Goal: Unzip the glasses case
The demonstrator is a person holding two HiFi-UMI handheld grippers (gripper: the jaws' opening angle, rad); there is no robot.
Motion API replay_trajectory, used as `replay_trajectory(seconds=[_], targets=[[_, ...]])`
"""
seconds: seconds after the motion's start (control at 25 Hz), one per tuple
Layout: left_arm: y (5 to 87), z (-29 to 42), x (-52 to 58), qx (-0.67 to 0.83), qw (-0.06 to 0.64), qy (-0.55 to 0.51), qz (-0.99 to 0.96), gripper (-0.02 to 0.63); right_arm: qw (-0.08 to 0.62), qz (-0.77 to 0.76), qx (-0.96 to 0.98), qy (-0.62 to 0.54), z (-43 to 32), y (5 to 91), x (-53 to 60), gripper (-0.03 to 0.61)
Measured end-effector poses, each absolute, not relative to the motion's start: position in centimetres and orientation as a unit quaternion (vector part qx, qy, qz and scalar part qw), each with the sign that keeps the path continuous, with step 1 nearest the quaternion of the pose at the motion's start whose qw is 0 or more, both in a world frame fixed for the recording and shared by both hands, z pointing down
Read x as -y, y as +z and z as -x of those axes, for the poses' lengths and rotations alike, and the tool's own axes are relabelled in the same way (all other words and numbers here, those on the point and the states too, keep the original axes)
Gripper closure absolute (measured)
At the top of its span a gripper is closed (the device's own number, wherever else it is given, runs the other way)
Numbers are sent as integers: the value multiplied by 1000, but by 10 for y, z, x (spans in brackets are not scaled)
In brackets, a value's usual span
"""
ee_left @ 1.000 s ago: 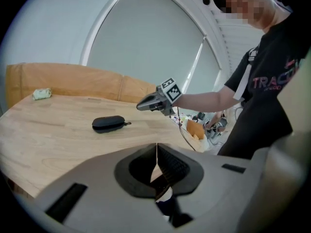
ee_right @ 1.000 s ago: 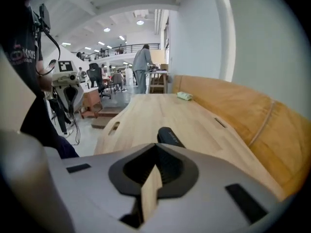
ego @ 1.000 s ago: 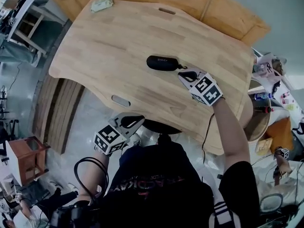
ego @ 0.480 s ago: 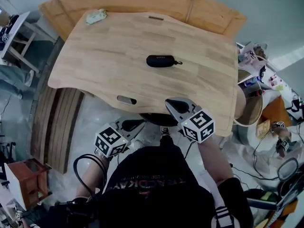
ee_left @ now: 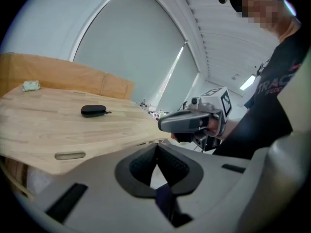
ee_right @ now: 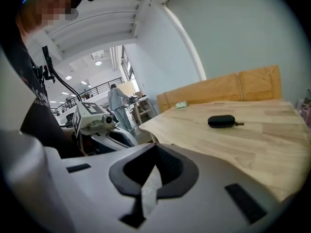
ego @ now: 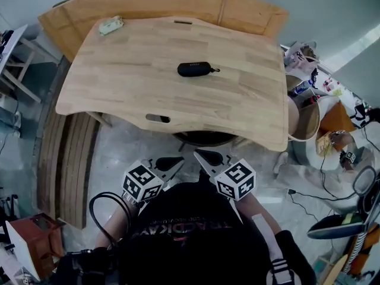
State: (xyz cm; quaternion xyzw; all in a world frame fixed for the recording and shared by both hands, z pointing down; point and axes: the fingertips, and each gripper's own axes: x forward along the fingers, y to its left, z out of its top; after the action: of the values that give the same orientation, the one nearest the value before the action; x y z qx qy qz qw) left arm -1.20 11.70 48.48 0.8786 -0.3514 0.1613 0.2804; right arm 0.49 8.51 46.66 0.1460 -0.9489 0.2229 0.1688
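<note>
My right gripper [ego: 205, 157] has come back from the right end of the glasses case [ego: 195, 69], where it was a second ago. It now hangs off the near edge of the table [ego: 136, 82], in front of my chest. My left gripper [ego: 172, 164] has drifted a little to the right and sits just beside it, their tips close together but apart. In each gripper view the dark pads are pressed together with nothing between them.

The black case lies alone near the middle of the wooden table, well apart from both tools, long side running left to right, its small pull sticking out at the right end. It looks closed, though I cannot make out the zip. A small pale green thing [ego: 110, 25] lies at the far left corner.
</note>
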Motion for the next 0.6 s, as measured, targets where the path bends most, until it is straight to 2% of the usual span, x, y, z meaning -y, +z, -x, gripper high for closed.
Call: replay_trajectory(seconds=[0.6], targets=[[488, 26, -150, 370, 282, 147, -873, 601, 171, -140, 945, 241, 8, 475, -138, 561]])
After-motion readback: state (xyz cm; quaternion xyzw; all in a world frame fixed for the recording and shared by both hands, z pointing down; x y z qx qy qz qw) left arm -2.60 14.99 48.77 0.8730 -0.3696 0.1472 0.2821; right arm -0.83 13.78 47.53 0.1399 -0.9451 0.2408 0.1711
